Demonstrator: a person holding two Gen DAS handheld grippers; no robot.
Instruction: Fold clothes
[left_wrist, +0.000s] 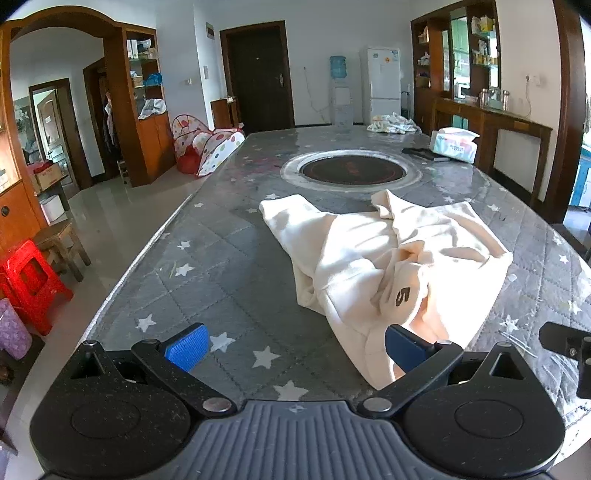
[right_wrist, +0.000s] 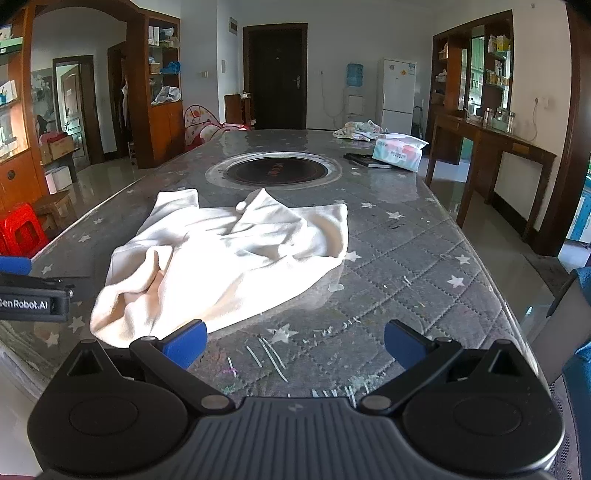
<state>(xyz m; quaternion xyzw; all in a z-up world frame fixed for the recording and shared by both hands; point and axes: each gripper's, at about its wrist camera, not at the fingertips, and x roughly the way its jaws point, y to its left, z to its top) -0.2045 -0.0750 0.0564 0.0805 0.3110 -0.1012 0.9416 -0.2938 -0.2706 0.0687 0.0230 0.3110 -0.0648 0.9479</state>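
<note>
A cream garment (left_wrist: 388, 258) lies crumpled on the long table with a grey star-patterned cover (left_wrist: 221, 266); a rolled part shows a dark "5". In the right wrist view the garment (right_wrist: 229, 251) lies ahead and to the left. My left gripper (left_wrist: 295, 347) is open and empty, at the garment's near edge, with its right blue pad (left_wrist: 404, 347) over the cloth. My right gripper (right_wrist: 295, 345) is open and empty above the table cover, to the right of the garment's near corner. The left gripper's body (right_wrist: 33, 295) shows at the left edge of the right wrist view.
A round black hob (left_wrist: 351, 170) is set in the table beyond the garment. A tissue pack (left_wrist: 456, 144), a dark flat object (left_wrist: 424, 153) and a bundle of patterned cloth (left_wrist: 393, 123) lie at the far right. Red stools (left_wrist: 29, 280) stand left of the table.
</note>
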